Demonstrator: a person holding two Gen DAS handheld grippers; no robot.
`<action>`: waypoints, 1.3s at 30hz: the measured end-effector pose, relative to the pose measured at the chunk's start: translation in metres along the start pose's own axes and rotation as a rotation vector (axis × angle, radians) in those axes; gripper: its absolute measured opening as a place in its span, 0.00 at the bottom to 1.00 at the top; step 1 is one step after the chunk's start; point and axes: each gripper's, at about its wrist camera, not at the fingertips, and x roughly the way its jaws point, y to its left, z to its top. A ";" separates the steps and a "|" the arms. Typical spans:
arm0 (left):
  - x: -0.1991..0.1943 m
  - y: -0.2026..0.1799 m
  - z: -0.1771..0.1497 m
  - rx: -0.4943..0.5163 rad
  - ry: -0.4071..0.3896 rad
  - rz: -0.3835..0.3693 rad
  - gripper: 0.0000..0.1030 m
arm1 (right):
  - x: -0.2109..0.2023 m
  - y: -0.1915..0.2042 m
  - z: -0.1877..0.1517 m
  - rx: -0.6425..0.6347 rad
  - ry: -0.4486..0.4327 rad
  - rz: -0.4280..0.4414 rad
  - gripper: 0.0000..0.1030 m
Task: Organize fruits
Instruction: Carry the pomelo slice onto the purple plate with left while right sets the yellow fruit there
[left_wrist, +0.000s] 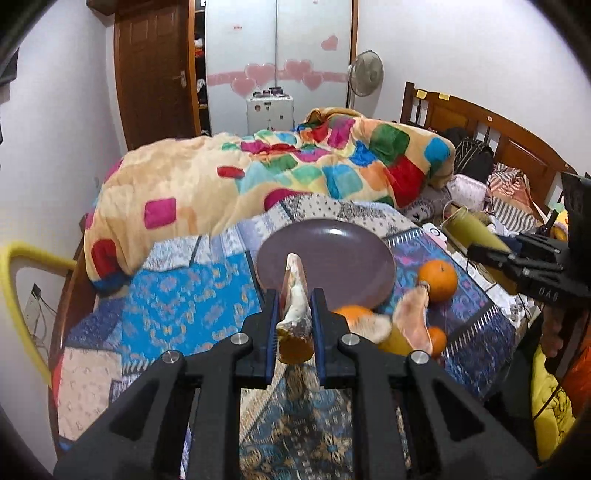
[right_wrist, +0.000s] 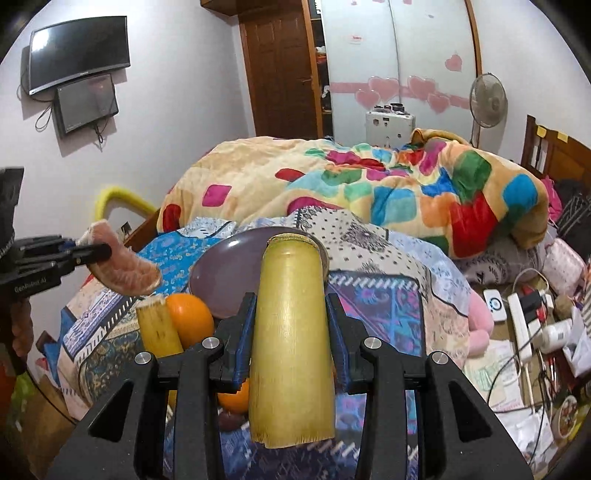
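My left gripper (left_wrist: 294, 314) is shut on a pink pomelo wedge (left_wrist: 295, 295) and holds it above the bed, just short of the purple plate (left_wrist: 332, 240); the wedge also shows in the right wrist view (right_wrist: 125, 273). My right gripper (right_wrist: 291, 317) is shut on a yellow sugarcane piece (right_wrist: 291, 339), held above the bed near the plate (right_wrist: 221, 277). On the patterned sheet lie an orange (left_wrist: 437, 280), another pomelo wedge (left_wrist: 412, 317), a second orange (left_wrist: 351, 314), a small orange (left_wrist: 437, 341) and a second sugarcane piece (right_wrist: 159, 328).
A colourful quilt (left_wrist: 258, 177) is heaped behind the plate. Cables, a power strip (right_wrist: 521, 325) and clutter lie at the right of the bed. A wooden headboard (left_wrist: 498, 129) stands far right, a yellow chair frame (left_wrist: 22, 288) at left.
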 end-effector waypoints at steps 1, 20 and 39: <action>0.002 0.000 0.005 0.002 -0.006 0.001 0.16 | 0.004 0.001 0.003 -0.002 0.000 0.006 0.33; 0.086 -0.020 0.054 0.085 -0.027 0.069 0.16 | 0.100 0.003 0.047 -0.013 0.116 0.012 0.33; 0.131 -0.009 0.055 0.074 0.029 0.042 0.18 | 0.146 0.009 0.067 -0.043 0.232 -0.043 0.31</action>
